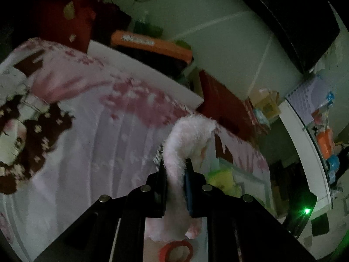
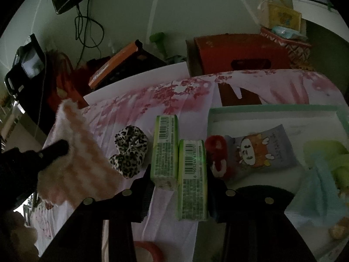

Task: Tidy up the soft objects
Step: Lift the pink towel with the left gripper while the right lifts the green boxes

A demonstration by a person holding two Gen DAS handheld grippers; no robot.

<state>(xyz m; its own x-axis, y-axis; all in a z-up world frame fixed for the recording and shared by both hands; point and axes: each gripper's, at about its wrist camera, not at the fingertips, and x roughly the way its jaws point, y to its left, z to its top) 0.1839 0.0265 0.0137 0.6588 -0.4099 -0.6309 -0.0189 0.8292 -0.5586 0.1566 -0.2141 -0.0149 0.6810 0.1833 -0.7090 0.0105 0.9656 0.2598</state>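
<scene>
Dim light falls over the bed, whose pink blossom-print sheet [image 2: 192, 91] covers the whole work surface, with a red box [image 2: 240, 52] and an orange-edged box [image 2: 113, 65] stacked behind it against the pale wall. With my left gripper [image 1: 175, 172] I pinch a fluffy pink-and-white striped sock [image 1: 187, 139], its pads pressed tight on the fabric, so the sock hangs clear of the sheet (from my right camera it shows as a fuzzy flap at the left). My right gripper [image 2: 177, 187] stands partly closed around a green tissue pack [image 2: 192, 179], which lies between the fingers beside a second green pack [image 2: 165, 150]; I cannot tell whether both pads press on it. Left of the packs rests a leopard-print scrunchie [image 2: 128, 150]. To the right sits a mint-rimmed white tray [image 2: 272, 111] holding a red scrunchie [image 2: 217, 152], a grey face-mask sachet [image 2: 259, 148] and something pale blue.
</scene>
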